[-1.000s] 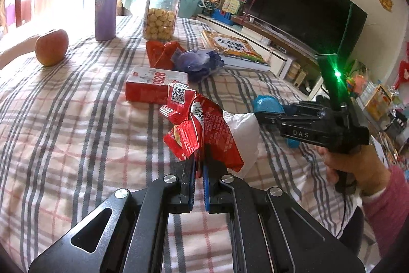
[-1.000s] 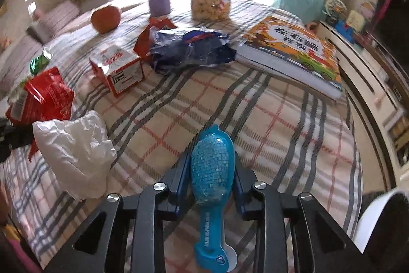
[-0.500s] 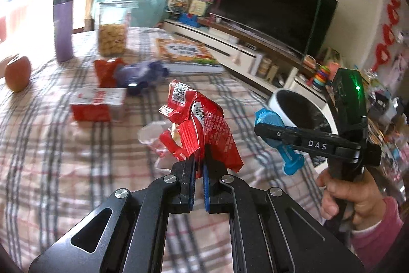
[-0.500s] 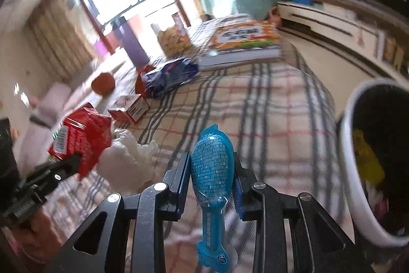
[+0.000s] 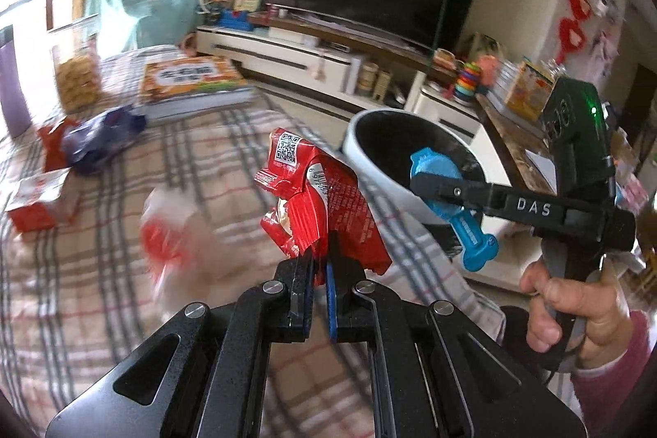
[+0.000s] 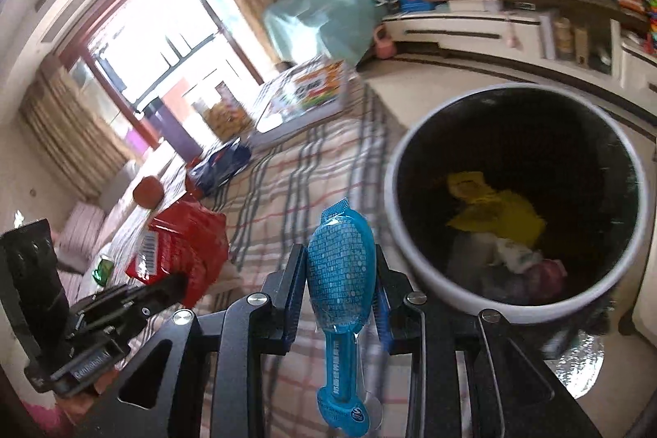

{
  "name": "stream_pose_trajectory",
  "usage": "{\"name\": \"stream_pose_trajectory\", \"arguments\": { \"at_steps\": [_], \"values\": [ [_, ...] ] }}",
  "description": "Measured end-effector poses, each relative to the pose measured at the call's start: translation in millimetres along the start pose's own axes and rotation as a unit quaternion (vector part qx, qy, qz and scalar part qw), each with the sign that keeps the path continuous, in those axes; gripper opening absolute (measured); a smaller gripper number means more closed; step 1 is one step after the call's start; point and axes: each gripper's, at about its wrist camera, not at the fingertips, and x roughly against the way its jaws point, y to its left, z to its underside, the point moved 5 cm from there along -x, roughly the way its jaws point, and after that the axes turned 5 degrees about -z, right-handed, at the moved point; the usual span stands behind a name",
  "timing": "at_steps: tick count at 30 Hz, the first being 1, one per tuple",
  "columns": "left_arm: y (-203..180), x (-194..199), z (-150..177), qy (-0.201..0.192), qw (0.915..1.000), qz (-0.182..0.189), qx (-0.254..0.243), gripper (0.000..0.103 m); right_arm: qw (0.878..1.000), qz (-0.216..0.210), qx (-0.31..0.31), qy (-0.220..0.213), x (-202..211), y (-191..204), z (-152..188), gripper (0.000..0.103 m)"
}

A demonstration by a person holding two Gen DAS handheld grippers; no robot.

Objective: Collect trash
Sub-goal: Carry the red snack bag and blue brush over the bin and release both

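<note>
the left gripper (image 5: 319, 265) is clamped on a crumpled red snack wrapper (image 5: 318, 200), its jaws pressed nearly together on the wrapper's lower edge, and the wrapper stands up above the fingertips over the plaid tabletop (image 5: 102, 298). in the right wrist view the same wrapper (image 6: 180, 253) sticks out of the left gripper at the lower left, above the tabletop's near part.

the right gripper (image 6: 341, 274) is closed on a blue plastic package (image 6: 343, 274) shaped like a paddle, the pads pinching its wide upper part while the narrow handle end hangs down between the arms. in the left wrist view that package (image 5: 439, 171) is held in front of the white bin (image 5: 369, 159), and a hand (image 5: 575, 310) in a pink sleeve grips the gripper's handle.

the white bin (image 6: 394, 216) stands on the floor just past the tabletop's edge, to the right of the blue package. its dark inside holds a yellow scrap (image 6: 497, 208) and some pale crumpled pieces.

left on the tabletop, farther back, are a dark blue bag (image 5: 100, 138), a red and white box (image 5: 37, 200), a thick book (image 5: 193, 85), a jar of snacks (image 5: 76, 72) and a blurred white and red bundle (image 5: 176, 228).
</note>
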Motion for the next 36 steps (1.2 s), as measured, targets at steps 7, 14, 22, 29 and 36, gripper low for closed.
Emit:
{"name": "stream_pose_trajectory", "arguments": {
  "at_steps": [7,14,22,29,36],
  "values": [
    [-32.8,-17.8,-8.7,0.008,0.9995,0.015,-0.028,0.004,0.999,0.020,-0.020,-0.022,21.9,-26.8,-6.4,0.030],
    [-56.8,-32.6,-18.2,0.013,0.9985,0.023,-0.049,0.004,0.998,0.036,-0.036,-0.035,36.1,-51.2,-12.9,0.030],
    [-74.8,-50.7,-29.8,0.021,0.9975,0.026,-0.062,0.004,0.997,0.051,-0.043,-0.041,41.7,-68.6,-21.3,0.030],
    [-86.1,-61.0,-40.0,0.025,0.9967,0.028,-0.072,0.004,0.996,0.064,-0.051,-0.042,39.3,-80.4,-31.3,0.030],
    [-91.5,-74.0,-49.9,0.034,0.9963,0.028,-0.074,0.004,0.995,0.075,-0.054,-0.039,33.2,-90.4,-39.0,0.030]
  ]
}}
